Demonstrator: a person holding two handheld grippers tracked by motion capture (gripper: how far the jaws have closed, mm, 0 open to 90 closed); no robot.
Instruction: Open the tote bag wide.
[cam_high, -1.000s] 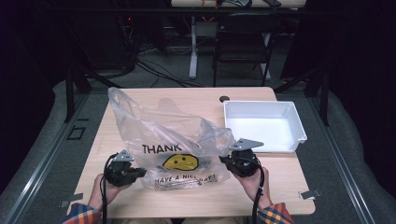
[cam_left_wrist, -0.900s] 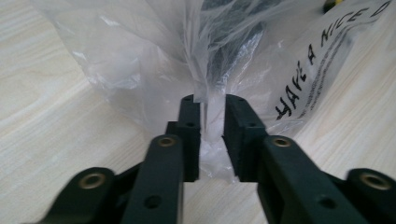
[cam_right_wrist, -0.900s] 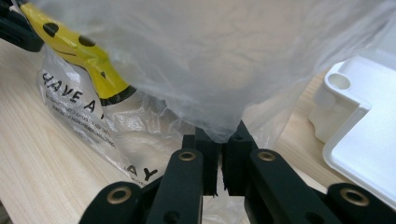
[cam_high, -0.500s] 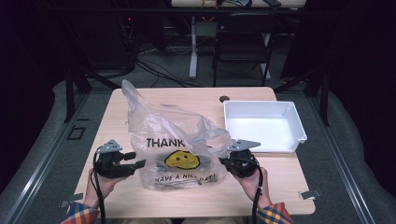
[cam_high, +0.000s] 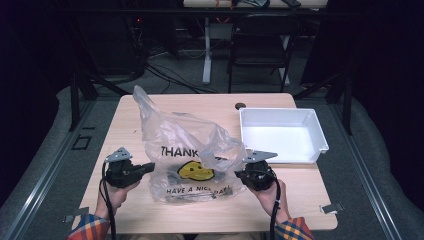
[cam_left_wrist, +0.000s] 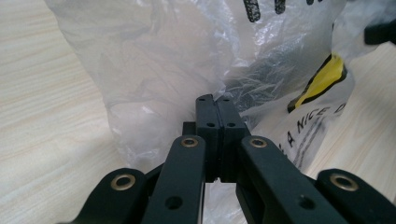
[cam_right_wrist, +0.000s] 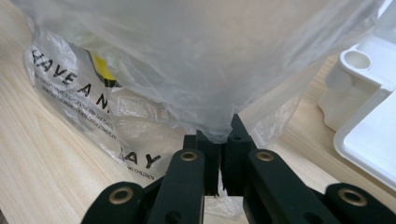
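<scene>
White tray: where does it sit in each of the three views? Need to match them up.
High view: white tray on the table's far right, right of the plastic bag.
Left gripper view: not in this picture.
Right gripper view: the tray's corner at the right edge, right of the bag.
Shared landmark: the bag's black "HAVE A NICE DAY" print.

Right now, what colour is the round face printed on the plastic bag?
Yellow with black features; the face on the bag shows best in the high view.
</scene>
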